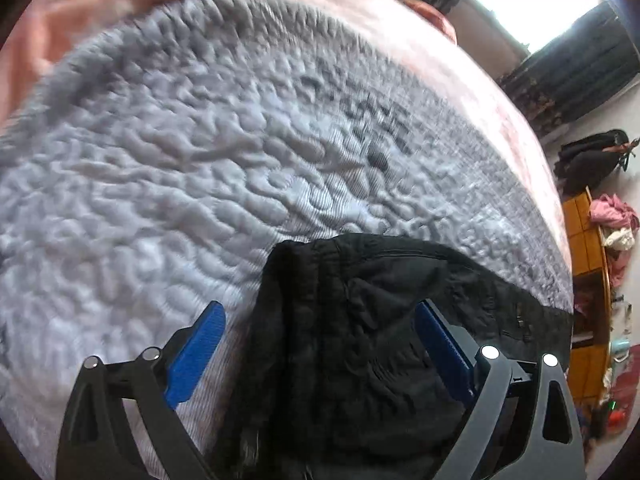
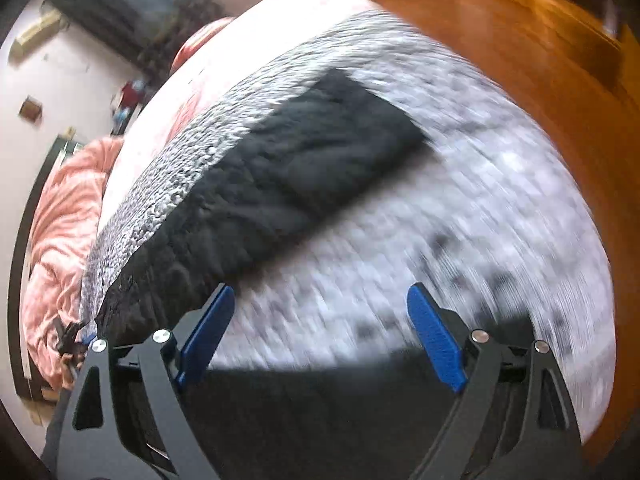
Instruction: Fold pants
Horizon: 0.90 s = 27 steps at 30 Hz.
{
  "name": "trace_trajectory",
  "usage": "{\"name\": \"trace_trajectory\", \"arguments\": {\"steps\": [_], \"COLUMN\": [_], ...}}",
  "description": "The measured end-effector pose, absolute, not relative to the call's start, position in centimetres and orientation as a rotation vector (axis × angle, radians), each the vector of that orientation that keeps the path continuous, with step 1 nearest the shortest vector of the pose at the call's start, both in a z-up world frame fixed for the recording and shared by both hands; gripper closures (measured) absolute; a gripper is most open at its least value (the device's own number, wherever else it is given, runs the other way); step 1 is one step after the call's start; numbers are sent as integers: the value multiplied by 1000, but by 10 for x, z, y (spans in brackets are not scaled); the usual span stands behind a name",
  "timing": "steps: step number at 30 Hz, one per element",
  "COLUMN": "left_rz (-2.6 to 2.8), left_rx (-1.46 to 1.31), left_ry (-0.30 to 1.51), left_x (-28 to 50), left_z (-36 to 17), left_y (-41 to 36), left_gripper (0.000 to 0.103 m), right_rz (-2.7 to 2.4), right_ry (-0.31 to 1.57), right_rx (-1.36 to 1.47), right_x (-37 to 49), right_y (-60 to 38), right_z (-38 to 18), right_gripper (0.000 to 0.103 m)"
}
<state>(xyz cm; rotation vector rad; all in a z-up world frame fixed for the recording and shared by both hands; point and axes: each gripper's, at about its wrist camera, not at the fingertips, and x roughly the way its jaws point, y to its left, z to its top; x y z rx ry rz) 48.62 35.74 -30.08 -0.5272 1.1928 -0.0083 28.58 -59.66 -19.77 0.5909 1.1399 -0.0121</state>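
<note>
Black pants (image 1: 360, 320) lie on a grey-white quilted bed cover (image 1: 200, 160). In the left wrist view the waist end lies bunched between the blue fingers of my left gripper (image 1: 320, 316), which is open just above it. In the right wrist view the pants (image 2: 288, 176) stretch as a long strip away from me up the cover (image 2: 460, 220). My right gripper (image 2: 320, 304) is open and empty over the bare cover, to the right of the strip's near end. That view is blurred by motion.
A pink blanket (image 2: 60, 232) is heaped at the far side of the bed. An orange wooden floor (image 2: 520, 60) and wooden furniture (image 1: 584, 280) with clothes piled on it border the bed. A dark curtain (image 1: 572, 60) hangs by a bright window.
</note>
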Motion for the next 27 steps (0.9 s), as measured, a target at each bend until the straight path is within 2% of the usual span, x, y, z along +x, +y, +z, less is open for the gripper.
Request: {"name": "trace_trajectory", "arguments": {"steps": [2, 4, 6, 8, 14, 18, 22, 23, 24, 25, 26, 27], "left_rz": [-27, -46, -61, -79, -35, 3, 27, 34, 48, 58, 69, 82], "left_rx": [-499, -486, -482, -491, -468, -449, -475, -471, -462, -458, -452, -446], "left_ry": [1237, 1249, 1259, 1269, 1268, 1255, 1245, 1244, 1243, 1243, 1241, 1236], "left_x": [495, 498, 500, 500, 500, 505, 505, 505, 505, 506, 507, 506], "left_z": [-315, -319, -321, -322, -326, -326, -328, -327, -326, -325, -324, -321], "left_y": [354, 351, 348, 346, 344, 338, 340, 339, 337, 336, 334, 332], "left_gripper": [9, 20, 41, 53, 63, 65, 65, 65, 67, 67, 69, 71], "right_rz": [22, 54, 53, 43, 6, 10, 64, 90, 113, 138, 151, 162], "right_ry": [1138, 1133, 1140, 1144, 1166, 1218, 1218, 1221, 1227, 1243, 1252, 1250], "right_rx": [551, 545, 529, 532, 545, 509, 527, 522, 517, 519, 522, 515], "right_x": [333, 365, 404, 428, 493, 527, 543, 546, 546, 546, 546, 544], "right_y": [-599, -606, -622, -635, -677, -683, -684, -681, -679, -677, -676, -675], "right_z": [-196, -196, -199, -205, -246, -286, -304, -306, -306, -306, -305, -301], "right_gripper": [15, 14, 14, 13, 13, 14, 13, 17, 36, 60, 72, 89]}}
